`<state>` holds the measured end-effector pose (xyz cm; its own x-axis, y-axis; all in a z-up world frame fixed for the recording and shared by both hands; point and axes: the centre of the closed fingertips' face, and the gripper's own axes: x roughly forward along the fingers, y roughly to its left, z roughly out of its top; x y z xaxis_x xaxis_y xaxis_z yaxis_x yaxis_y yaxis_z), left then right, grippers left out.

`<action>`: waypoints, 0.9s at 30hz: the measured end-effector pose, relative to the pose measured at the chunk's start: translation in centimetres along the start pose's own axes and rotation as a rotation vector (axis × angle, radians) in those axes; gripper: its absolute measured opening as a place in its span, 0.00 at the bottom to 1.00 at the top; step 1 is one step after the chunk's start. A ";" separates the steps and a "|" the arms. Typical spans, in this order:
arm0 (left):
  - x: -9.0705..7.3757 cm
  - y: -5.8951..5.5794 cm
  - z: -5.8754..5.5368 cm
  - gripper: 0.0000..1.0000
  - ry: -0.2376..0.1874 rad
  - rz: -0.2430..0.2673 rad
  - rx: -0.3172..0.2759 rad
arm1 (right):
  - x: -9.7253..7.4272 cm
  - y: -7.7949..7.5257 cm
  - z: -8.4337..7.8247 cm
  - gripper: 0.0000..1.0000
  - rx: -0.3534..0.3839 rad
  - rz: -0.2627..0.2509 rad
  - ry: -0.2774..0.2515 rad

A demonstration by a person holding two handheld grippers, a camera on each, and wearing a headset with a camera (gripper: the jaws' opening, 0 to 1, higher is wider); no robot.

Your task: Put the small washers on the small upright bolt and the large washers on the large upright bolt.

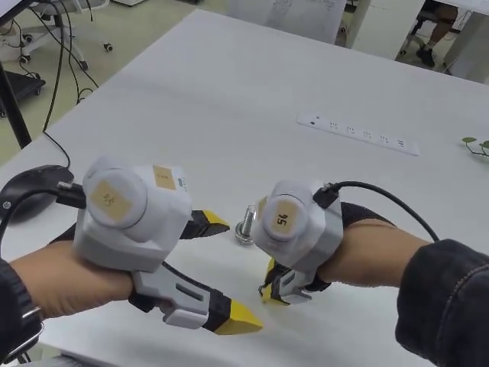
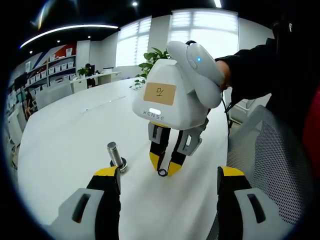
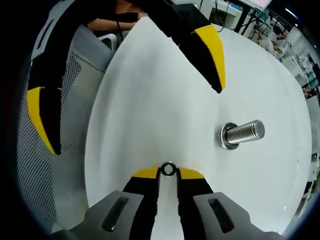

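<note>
- Right gripper: clamped on washer, held between the tips, low over the table;
- Left gripper: wide open, gripping nothing, jaws spread to either side of the right gripper in left gripper view;
- Bolt: upright on table, at 2 o'clock from washer in right gripper view; near, not touching.

I read 56 on the tan sticker atop the right tongs; in the left gripper view their white shell carries lettering resembling XENSE.
</note>
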<state>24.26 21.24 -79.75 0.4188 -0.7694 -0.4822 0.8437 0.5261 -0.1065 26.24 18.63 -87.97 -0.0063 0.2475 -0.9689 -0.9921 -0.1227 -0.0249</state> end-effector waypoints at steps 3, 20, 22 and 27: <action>0.0 0.0 0.0 0.79 -0.001 0.000 0.001 | -0.1 0.0 0.0 0.13 -0.005 0.000 0.002; 0.0 0.0 -0.2 0.79 0.004 -0.001 -0.001 | -0.3 -0.1 -0.5 0.13 0.018 0.002 0.012; 0.0 0.0 -0.2 0.79 0.004 -0.003 -0.001 | -0.4 -0.2 -0.7 0.13 0.026 0.000 0.013; 0.0 -0.1 -0.1 0.79 0.004 -0.006 0.000 | -1.0 -0.3 -1.3 0.13 0.051 -0.003 0.009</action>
<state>24.17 21.21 -79.88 0.4125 -0.7709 -0.4854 0.8463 0.5214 -0.1089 26.75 17.15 -87.36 -0.0025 0.2393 -0.9709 -0.9972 -0.0731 -0.0154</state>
